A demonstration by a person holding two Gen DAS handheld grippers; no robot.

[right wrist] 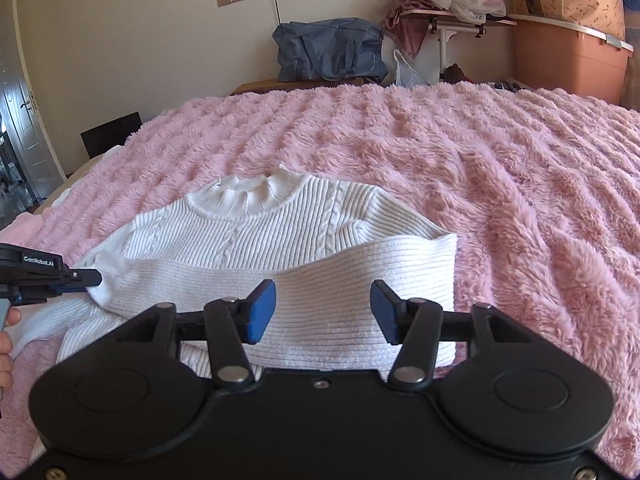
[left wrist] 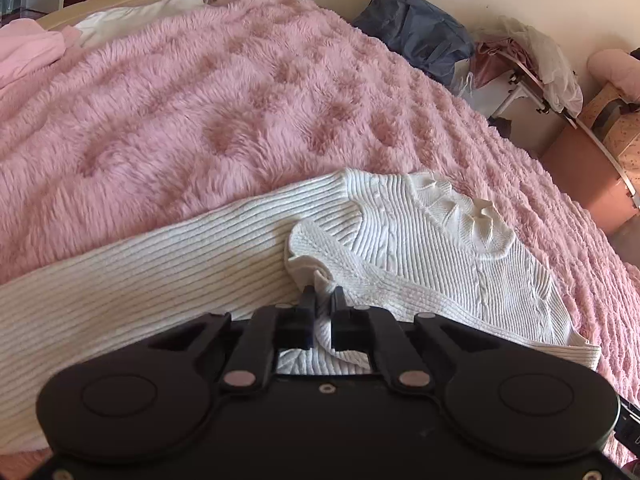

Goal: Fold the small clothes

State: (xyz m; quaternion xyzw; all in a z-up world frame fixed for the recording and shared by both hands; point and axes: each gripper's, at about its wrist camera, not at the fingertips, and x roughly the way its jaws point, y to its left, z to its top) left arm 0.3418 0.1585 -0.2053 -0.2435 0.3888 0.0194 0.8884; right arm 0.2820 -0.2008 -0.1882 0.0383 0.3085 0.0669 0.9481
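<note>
A white ribbed sweater (left wrist: pixel 440 248) lies on the pink fluffy blanket (left wrist: pixel 240 100), collar toward the far side. One sleeve (right wrist: pixel 360 280) is folded across its body. My left gripper (left wrist: pixel 323 295) is shut on a bunched bit of the sweater's edge near the shoulder. In the right wrist view the left gripper (right wrist: pixel 90 278) comes in from the left edge and pinches that same corner. My right gripper (right wrist: pixel 324 309) stands open over the folded sleeve, blue pads (right wrist: pixel 262 312) apart with nothing pinched between them.
The blanket (right wrist: pixel 480 168) covers the whole bed. Beyond it are a dark blue bag (right wrist: pixel 328 50), a small table heaped with cloth (right wrist: pixel 444 4) and a pink storage box (right wrist: pixel 568 60). A pink garment (left wrist: pixel 28 52) lies far left. A person's hand (right wrist: pixel 6 344) shows at the left edge.
</note>
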